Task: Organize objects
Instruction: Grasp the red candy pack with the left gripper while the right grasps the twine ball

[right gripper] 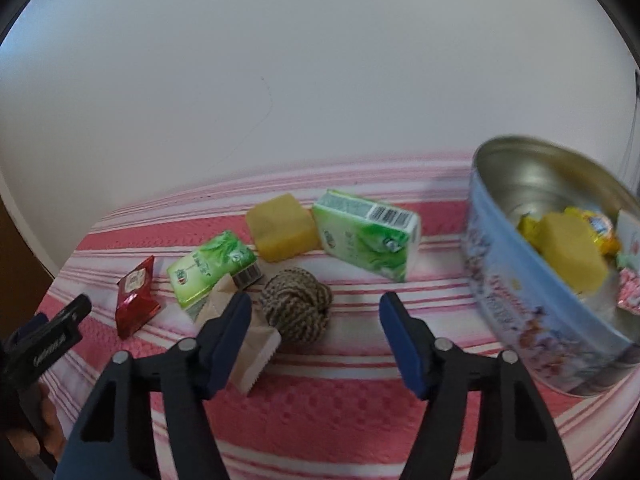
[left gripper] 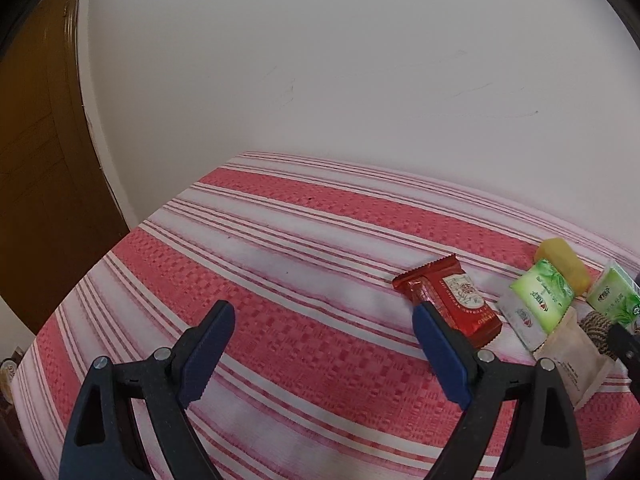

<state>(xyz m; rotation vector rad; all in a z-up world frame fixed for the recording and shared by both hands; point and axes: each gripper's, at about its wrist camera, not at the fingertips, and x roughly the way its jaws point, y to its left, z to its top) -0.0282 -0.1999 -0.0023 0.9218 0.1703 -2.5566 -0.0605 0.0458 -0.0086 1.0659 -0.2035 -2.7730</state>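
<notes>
While my right gripper [right gripper: 316,320] hangs with fingers apart and empty, the rope ball [right gripper: 296,304] lies just ahead between them, near my left finger; it looks light, soft, squashy, so I'd pinch across its middle; my left gripper [left gripper: 324,336] gapes empty.

A home: striped tablecloth [left gripper: 304,240], wooden door [left gripper: 36,152], biscuit tin [right gripper: 520,280].
</notes>
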